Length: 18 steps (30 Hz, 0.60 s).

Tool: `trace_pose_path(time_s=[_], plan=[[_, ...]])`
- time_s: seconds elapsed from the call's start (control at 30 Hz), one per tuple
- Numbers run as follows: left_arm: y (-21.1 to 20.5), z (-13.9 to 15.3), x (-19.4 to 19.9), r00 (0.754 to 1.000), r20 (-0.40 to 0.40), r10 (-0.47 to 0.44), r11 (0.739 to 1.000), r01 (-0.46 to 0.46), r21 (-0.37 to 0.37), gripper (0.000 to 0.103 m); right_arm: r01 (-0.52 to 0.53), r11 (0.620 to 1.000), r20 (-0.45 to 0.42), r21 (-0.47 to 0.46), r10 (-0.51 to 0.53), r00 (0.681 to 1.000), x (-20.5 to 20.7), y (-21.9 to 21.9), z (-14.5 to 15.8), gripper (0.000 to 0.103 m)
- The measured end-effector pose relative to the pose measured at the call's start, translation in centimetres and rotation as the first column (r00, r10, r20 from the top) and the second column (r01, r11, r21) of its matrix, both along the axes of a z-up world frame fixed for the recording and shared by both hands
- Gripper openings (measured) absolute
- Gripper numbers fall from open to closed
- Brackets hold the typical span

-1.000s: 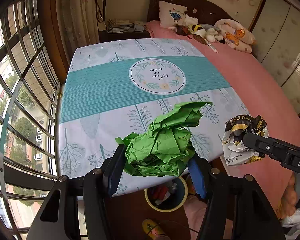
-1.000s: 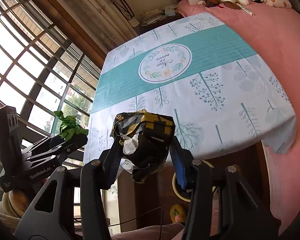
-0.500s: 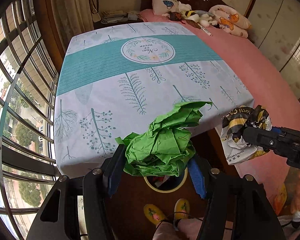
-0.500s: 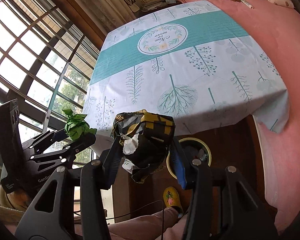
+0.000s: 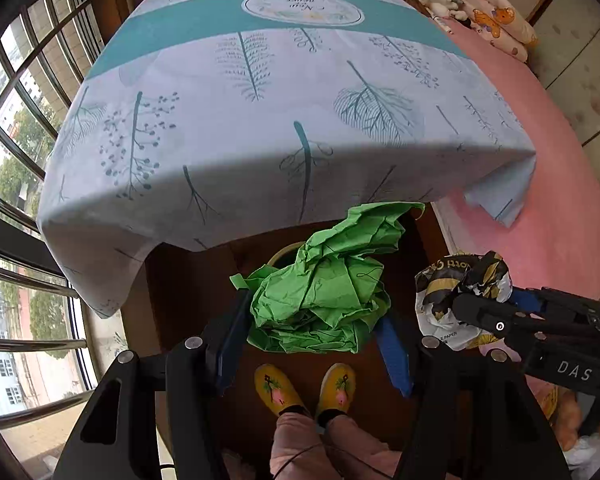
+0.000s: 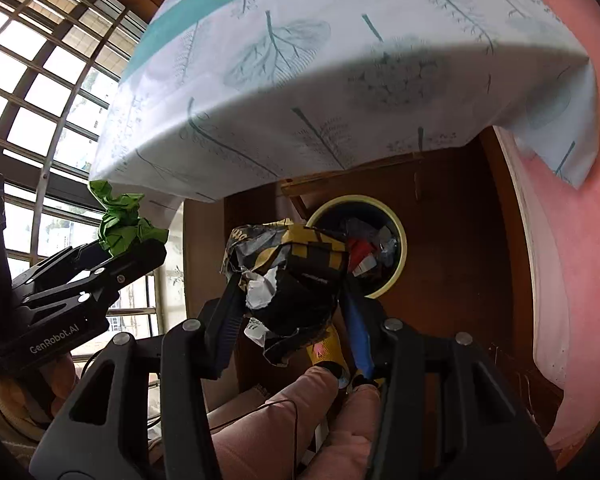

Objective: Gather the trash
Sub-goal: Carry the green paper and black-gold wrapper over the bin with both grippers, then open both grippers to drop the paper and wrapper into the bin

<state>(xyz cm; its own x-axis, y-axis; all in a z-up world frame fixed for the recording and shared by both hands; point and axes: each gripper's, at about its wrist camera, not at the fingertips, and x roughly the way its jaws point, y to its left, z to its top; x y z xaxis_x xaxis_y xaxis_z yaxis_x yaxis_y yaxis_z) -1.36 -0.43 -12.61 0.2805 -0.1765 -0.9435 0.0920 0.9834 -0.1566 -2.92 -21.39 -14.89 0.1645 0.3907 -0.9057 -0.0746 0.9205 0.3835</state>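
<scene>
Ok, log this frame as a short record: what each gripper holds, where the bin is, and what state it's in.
left gripper: shut on crumpled green paper
right gripper: shut on black-and-yellow wrapper
bin: yellow-rimmed, on the floor under the table edge, already holding trash
tablecloth: leaf print, no trash on the visible part
task stage: both pieces held above floor, not yet dropped

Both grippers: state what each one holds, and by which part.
Left gripper clamps the green paper by its lower bulk. Right gripper clamps the black-and-yellow wrapper across its crumpled middle.
</scene>
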Motion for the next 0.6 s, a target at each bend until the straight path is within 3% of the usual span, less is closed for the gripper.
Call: trace_pose_path(time_s=[0.33,0.6], plan=[[-2.2,-12.4,1.4,0.995,-0.083,0.057,0.998,-0.057,0.003,0.060,0.051,0.997,-0.081,-0.056,-0.056,0.995,0.8,-1.2,-12.7,0.044],[-3.6,-19.0,3.8,0.994,-0.097,0.056,0.998,-0.056,0.010,0.062,0.099,0.992,-0.098,-0.080,-0.106,0.989,2.9,-1.8,-19.2,0.044]])
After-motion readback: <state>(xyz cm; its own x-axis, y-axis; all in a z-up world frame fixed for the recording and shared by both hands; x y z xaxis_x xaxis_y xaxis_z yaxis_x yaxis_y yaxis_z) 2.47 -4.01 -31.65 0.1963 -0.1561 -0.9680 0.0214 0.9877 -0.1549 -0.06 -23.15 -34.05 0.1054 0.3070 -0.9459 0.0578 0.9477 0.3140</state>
